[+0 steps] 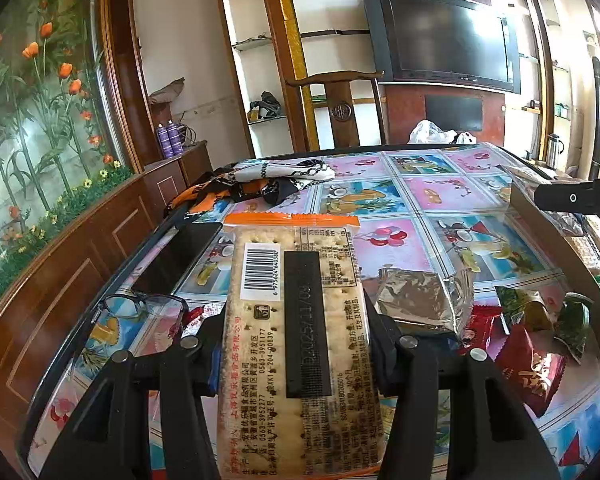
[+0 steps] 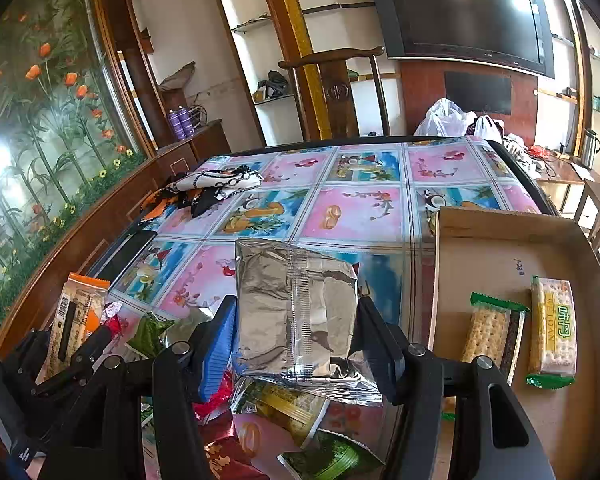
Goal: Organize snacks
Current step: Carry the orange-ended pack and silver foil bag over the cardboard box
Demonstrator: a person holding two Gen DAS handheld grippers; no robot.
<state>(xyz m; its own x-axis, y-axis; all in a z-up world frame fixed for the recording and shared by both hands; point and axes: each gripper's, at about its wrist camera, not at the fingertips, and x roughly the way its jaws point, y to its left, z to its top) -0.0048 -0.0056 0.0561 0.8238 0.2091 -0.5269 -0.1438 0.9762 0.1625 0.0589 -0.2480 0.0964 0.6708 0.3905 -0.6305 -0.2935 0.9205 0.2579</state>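
With my left gripper (image 1: 296, 344) clamped on the orange-trimmed cracker pack (image 1: 292, 320) and my right gripper (image 2: 296, 320) clamped on the silver foil pouch (image 2: 296, 304), I should lower each flat into the cardboard box (image 2: 512, 248) at three o'clock, beside the green cracker packs (image 2: 496, 336).

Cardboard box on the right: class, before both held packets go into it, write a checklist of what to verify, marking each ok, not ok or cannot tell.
1. Left hand-held gripper grips orange-edged cracker packet: ok.
2. Right hand-held gripper grips silver foil packet: ok.
3. Cardboard box has free floor: ok.
4. Two green-edged cracker packets already inside lie flat: ok.
5. Packets lifted off the loose snack pile: cannot tell.
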